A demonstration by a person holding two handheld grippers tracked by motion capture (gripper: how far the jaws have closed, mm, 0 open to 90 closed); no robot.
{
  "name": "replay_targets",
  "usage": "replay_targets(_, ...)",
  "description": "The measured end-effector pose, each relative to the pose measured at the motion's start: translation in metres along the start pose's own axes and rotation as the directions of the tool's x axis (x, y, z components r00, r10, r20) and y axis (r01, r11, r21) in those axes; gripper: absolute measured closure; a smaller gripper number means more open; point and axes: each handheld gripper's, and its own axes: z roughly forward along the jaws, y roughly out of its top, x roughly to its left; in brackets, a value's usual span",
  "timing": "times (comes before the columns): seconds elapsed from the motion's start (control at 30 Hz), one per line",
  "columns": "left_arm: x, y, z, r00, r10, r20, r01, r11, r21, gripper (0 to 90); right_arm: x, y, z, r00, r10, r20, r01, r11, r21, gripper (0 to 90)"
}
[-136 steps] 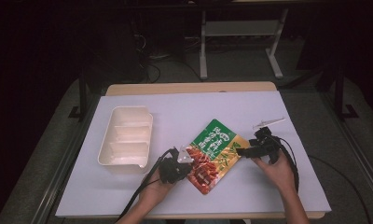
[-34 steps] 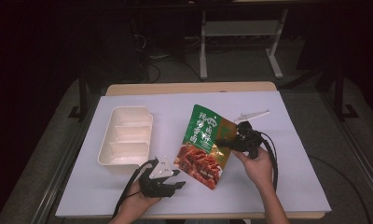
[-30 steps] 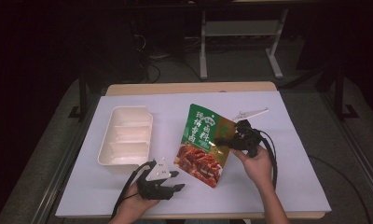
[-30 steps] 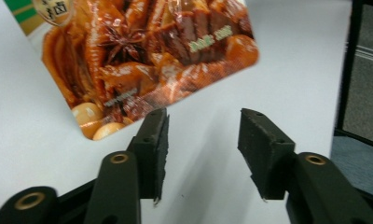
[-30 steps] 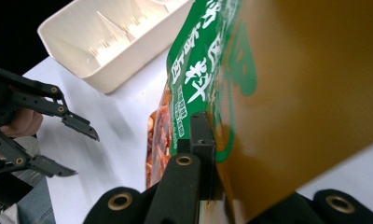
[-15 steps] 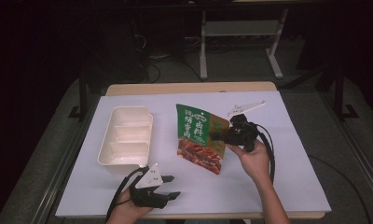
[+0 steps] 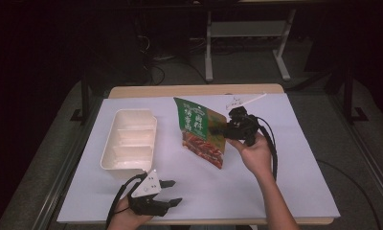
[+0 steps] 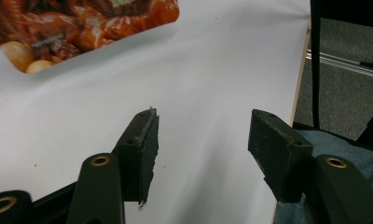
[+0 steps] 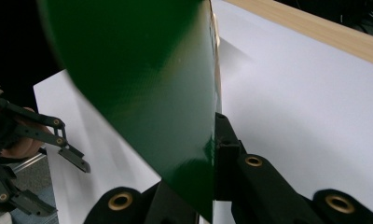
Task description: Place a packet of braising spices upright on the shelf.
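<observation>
Each hand-held gripper, left (image 7: pixel 169 192) and right (image 7: pixel 226 128), is black with brass-ringed screw holes along its jaws, trails a black cable, and the left carries a grey three-cornered plate on top.

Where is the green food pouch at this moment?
In the high view the green food pouch is at the table's middle, held up by the right gripper, to the right of the white tray.

A white-covered worktop (image 7: pixel 295 158) with a wooden edge is standing on grey carpet (image 7: pixel 352 158); a white metal frame (image 7: pixel 247 33) is sitting behind in darkness.
</observation>
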Motion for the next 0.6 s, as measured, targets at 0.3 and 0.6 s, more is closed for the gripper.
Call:
replay_targets(0.3,0.000,-0.002,-0.001,0.9999,0.010,0.000,-0.010,0.9999,-0.008,39.5,0.009,0.023,0.010,0.9984,-0.048,-0.028,0.048,0.999,0.007,89.6)
replay_targets(0.6,0.001,-0.004,-0.002,0.9998,0.014,-0.011,-0.014,0.9998,-0.016,38.7,0.018,0.043,0.021,0.9934,-0.098,-0.061,0.098,0.995,-0.002,89.6)
